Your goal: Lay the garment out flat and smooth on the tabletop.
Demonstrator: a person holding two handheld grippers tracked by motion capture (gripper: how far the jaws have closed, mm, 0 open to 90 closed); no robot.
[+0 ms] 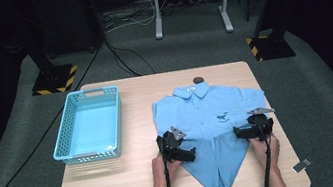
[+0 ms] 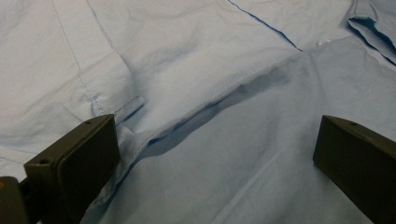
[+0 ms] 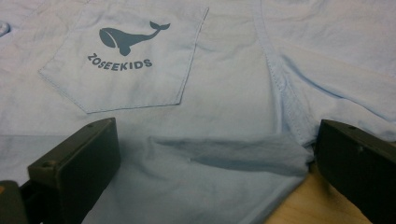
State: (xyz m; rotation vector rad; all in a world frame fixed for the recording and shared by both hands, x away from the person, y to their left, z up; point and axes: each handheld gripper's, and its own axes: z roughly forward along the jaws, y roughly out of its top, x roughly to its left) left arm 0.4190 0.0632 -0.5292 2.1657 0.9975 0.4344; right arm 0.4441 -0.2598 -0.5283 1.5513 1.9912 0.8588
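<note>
2 grippers, L (image 1: pixel 190 153) & R (image 1: pixel 239 133), fingers apart; 1 shirt (image 1: pixel 208 112), 1 basket (image 1: pixel 90 127).

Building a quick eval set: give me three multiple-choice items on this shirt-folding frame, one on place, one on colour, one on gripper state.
1. Where does the light blue plastic mesh basket stand relative to the light blue short-sleeved shirt?
A. to its left
B. to its right
C. on top of it

2. What colour is the whale print on the shirt's pocket?
A. red
B. dark blue-grey
C. yellow

3. How do the left gripper and the right gripper stand?
A. both shut
B. one shut
C. both open

Answers: 1 A, the high view shows the basket left of the shirt; 2 B, the right gripper view shows it; 3 C, each gripper view shows its jaws wide apart.
</note>
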